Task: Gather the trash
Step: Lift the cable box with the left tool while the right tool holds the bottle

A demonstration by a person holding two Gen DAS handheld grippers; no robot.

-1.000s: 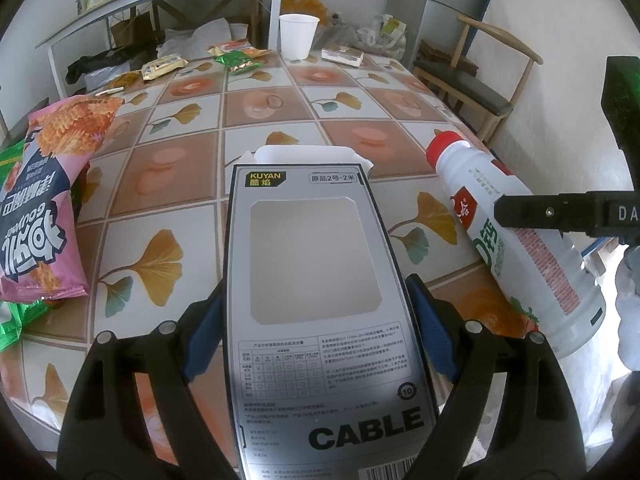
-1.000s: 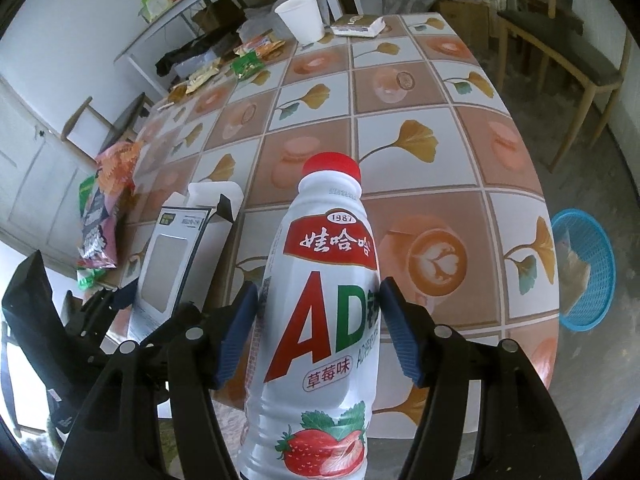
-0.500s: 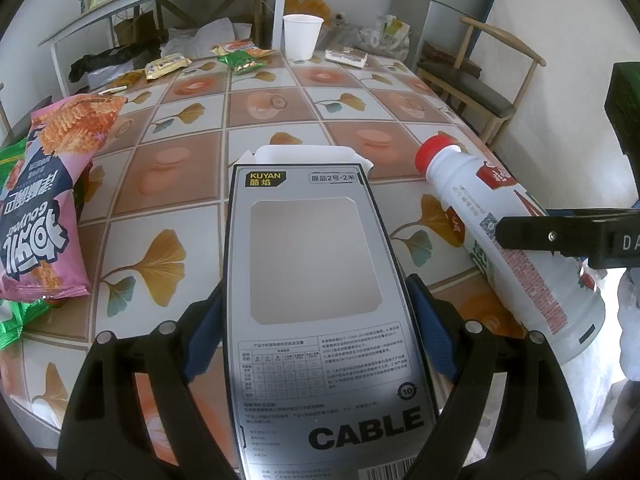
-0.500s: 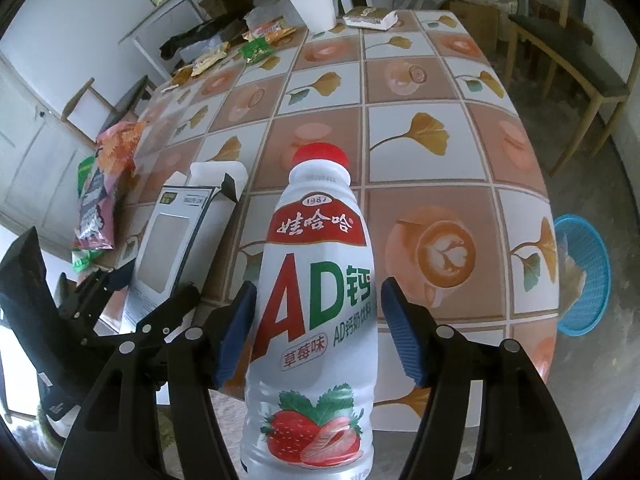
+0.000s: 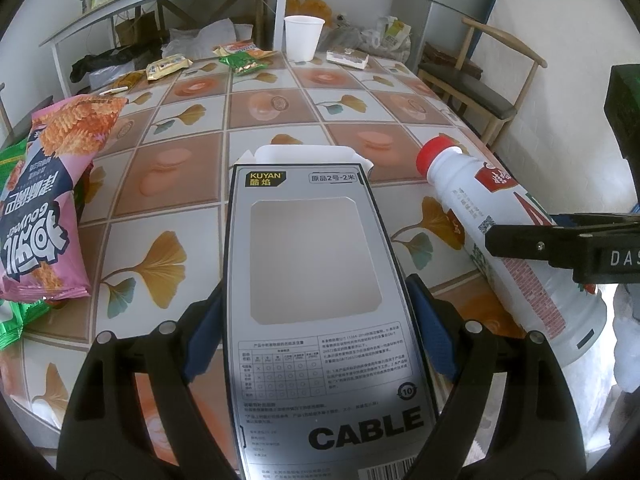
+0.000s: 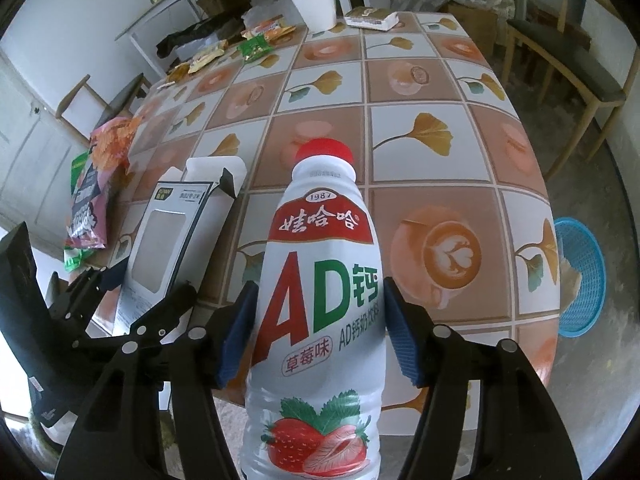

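The bottle (image 6: 320, 312) was held between the pads of the right gripper (image 6: 320, 328), cap toward 12 o'clock, with the basket (image 6: 580, 276) on the floor at 3 o'clock, while the box (image 5: 316, 300) was clamped lengthwise in the left gripper (image 5: 316, 332).

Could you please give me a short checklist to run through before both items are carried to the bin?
1. Left gripper clamped on the cable box: ok, both blue fingers press its long edges.
2. Right gripper clamped on the bottle: ok, fingers against both sides of the label.
3. Bottle's red cap on: ok.
4. Box's top flap shut: not ok, it stands open; the window shows nothing inside.
5. Blue basket reachable: ok, it sits on the floor beside the table.
6. Basket has room: cannot tell, something pale already lies in it.
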